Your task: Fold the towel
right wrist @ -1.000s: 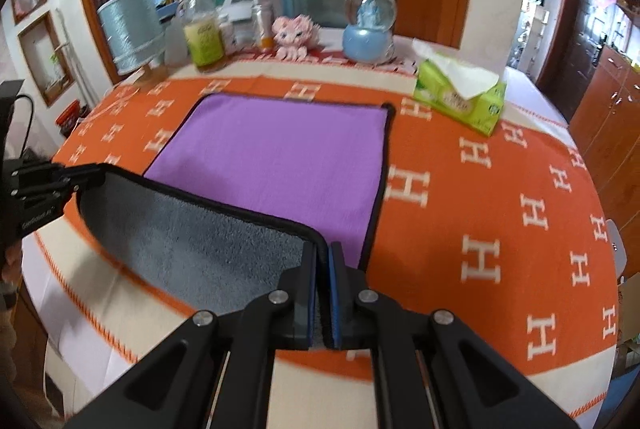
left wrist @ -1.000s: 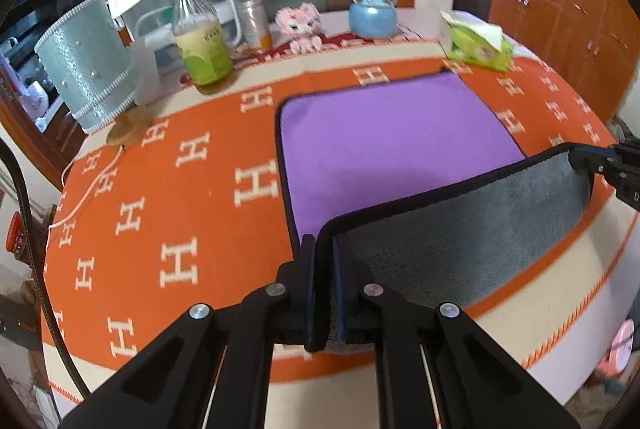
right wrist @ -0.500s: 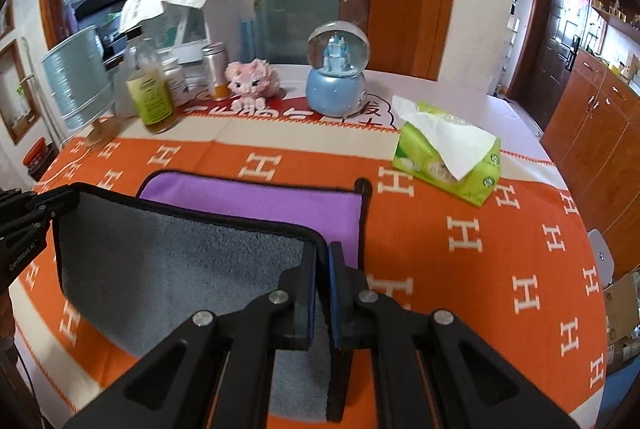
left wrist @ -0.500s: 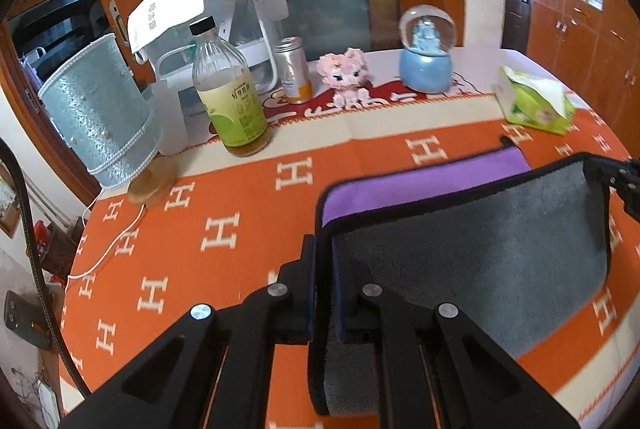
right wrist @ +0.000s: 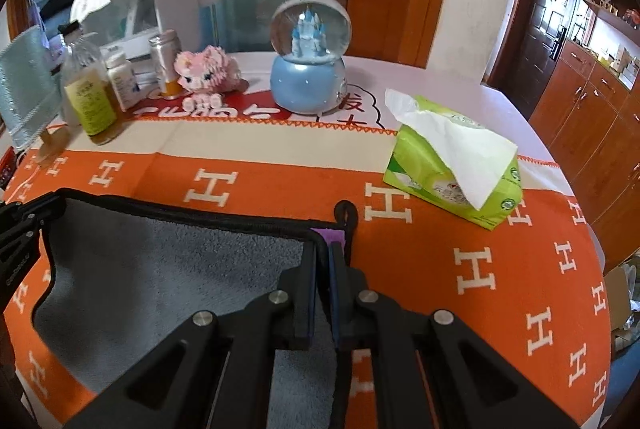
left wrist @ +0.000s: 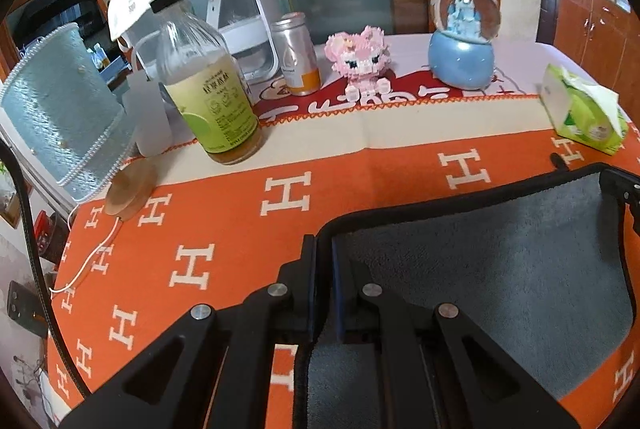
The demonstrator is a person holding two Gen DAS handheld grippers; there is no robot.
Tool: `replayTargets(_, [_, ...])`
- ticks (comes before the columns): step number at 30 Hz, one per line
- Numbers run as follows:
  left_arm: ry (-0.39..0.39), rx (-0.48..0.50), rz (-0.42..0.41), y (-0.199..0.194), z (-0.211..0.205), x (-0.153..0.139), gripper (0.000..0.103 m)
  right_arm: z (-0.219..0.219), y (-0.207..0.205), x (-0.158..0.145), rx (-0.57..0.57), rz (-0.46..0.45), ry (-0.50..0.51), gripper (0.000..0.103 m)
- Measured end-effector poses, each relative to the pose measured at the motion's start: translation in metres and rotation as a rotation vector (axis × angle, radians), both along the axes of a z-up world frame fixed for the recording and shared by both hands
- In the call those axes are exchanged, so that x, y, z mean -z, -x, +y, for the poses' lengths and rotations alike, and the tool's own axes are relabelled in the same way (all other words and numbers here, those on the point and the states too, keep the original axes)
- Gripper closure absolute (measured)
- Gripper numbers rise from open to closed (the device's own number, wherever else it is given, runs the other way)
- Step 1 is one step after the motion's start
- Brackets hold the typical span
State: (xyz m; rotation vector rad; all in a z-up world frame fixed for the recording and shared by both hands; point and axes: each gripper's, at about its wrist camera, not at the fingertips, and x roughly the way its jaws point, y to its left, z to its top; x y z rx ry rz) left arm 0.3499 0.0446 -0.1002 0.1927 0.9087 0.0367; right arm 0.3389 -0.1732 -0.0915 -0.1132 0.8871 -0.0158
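Note:
The towel [left wrist: 480,269] is purple on one side, grey on the other, with a black edge. Its grey side [right wrist: 160,269] faces up, folded forward over the purple half. My left gripper [left wrist: 324,269] is shut on the towel's left corner. My right gripper [right wrist: 323,269] is shut on the right corner. Only a sliver of purple [right wrist: 330,235] shows beside the right fingers, next to the towel's black hanging loop [right wrist: 346,213]. Each gripper shows at the edge of the other's view: the right one [left wrist: 624,185] and the left one [right wrist: 20,229].
The orange H-patterned tablecloth [left wrist: 240,221] covers the table. Along the far side stand a juice bottle [left wrist: 208,89], a can [left wrist: 296,53], a pink toy [left wrist: 356,57], a snow globe [right wrist: 308,57], a green tissue pack [right wrist: 452,169] and a teal lamp [left wrist: 56,113].
Both grippers carried the towel's near edge forward over the purple half, toward the far edge. The purple face, wide open a second ago, is now almost fully covered by the grey side.

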Motion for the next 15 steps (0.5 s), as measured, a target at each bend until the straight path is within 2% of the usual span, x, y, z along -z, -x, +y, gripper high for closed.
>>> replayTargets(7, [-0.004, -0.026, 0.035, -0.014, -0.003, 0.019, 0.098, 0.004, -0.019, 0.024, 0.006, 0.038, 0.035, 0.097])
replayTargets(15, [-0.010, -0.045, 0.061, -0.023, -0.007, 0.034, 0.098, 0.006, -0.025, 0.036, 0.006, 0.051, 0.057, 0.097])
